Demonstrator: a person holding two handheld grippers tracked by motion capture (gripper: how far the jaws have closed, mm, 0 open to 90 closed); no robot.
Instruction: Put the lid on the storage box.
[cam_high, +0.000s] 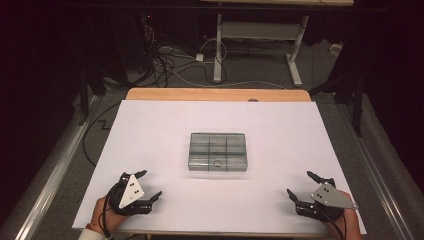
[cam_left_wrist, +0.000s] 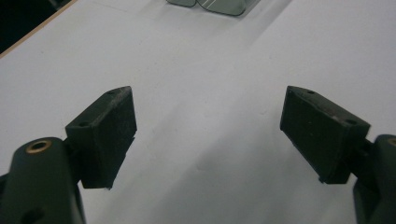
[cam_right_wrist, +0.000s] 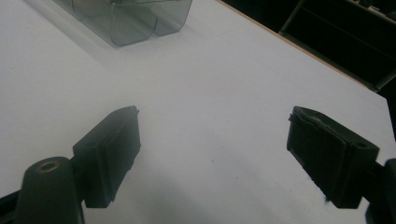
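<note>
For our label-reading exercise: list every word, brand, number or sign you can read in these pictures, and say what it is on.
None can be read: no text on the clear plastic box, the white table sheet, the left gripper or the right gripper.
The grey plates on the grippers carry only small dots.

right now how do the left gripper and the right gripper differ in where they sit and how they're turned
The left gripper sits at the table's near left, the right gripper at its near right. The left gripper's grey plate stands more on edge; the right gripper's lies flatter. The left gripper angles inward to the right, the right gripper inward to the left, both toward the clear compartment box. Both are open, empty and apart from the box.
</note>
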